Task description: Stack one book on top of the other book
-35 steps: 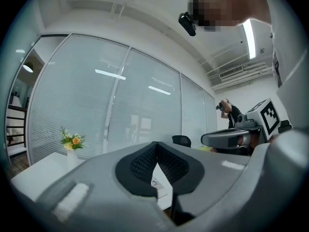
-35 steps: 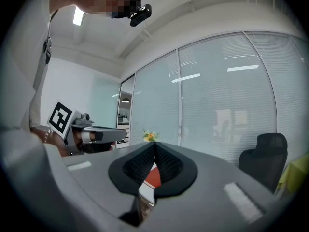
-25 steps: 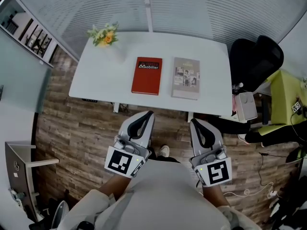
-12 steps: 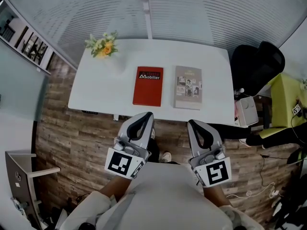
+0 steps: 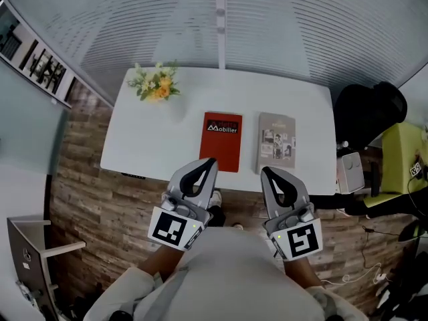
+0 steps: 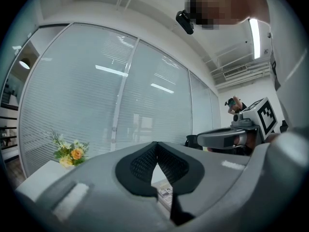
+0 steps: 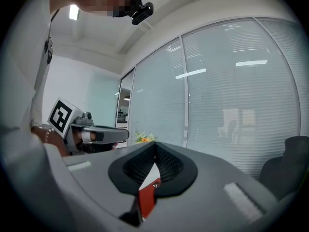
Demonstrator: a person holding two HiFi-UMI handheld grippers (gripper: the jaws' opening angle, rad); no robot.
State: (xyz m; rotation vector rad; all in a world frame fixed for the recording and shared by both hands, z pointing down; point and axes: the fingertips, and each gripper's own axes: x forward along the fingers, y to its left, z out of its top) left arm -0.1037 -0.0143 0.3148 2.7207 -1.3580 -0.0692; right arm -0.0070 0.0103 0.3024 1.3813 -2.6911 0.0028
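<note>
- While both claws are pinched fully together with nothing caught between them, the left gripper (image 5: 208,160) is pointing pretty much level toward the table, and its pads are meeting at the tip in its own view.
- Same deal with the right gripper (image 5: 266,171): its jaws are closing on nothing but air, and it's aiming forward with just a slight downward tilt.
- Both are hanging side by side out in front of the person's torso, a little apart. The marker cubes (image 5: 172,227) are facing up at the head camera and the forearms are trailing behind them.
- From above, the tips are lining up with the near edge of the white table (image 5: 154,139), and neither one is touching a book.
- Over on the table, the red book (image 5: 223,141) is lying flat near the front edge, ahead of the left gripper. It's also peeking through the gap under the right gripper's closed jaws in the right gripper view.
- Just to its right, the grey book (image 5: 277,143) is lying flat too, with a thin strip of table showing between the two.
- Further out, a small bunch of flowers (image 5: 155,84) is sitting at the table's far left corner. A black chair (image 5: 371,116) is standing off to the right.
</note>
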